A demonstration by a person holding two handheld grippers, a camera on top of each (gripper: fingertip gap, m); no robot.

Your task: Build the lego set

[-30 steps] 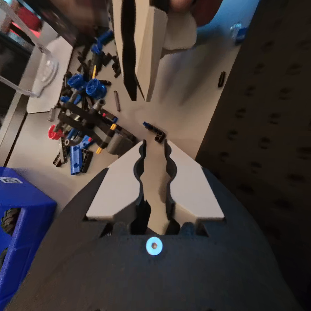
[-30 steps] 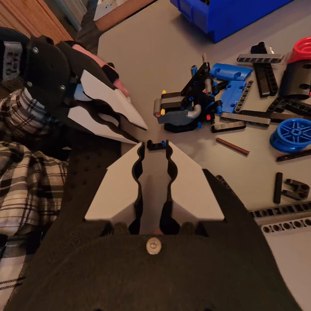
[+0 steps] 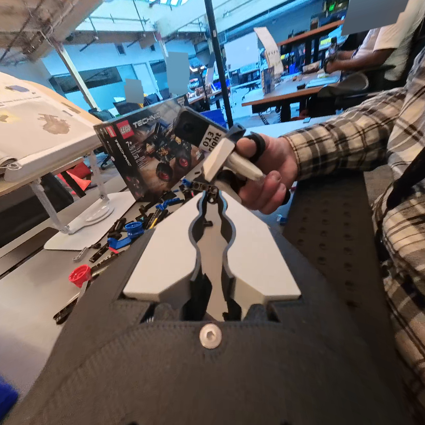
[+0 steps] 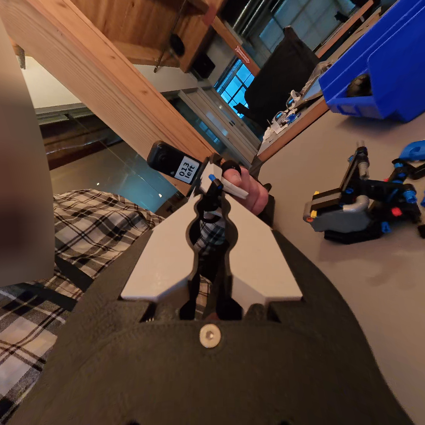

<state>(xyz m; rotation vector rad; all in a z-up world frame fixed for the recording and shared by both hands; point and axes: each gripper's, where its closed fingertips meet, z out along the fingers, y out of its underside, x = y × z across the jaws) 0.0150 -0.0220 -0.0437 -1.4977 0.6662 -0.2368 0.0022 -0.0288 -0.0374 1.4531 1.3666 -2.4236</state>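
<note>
Open workshop, wooden beam [image 4: 110, 76], blue-lit windows [image 4: 236, 85]

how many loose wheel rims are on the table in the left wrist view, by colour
blue rim: 1
red rim: 1
total: 2

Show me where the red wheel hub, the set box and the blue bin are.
red wheel hub [image 3: 79, 275], left wrist view, its side wall
set box [image 3: 138, 147], left wrist view, its printed front
blue bin [image 4: 395, 76], right wrist view, its outer wall
</note>
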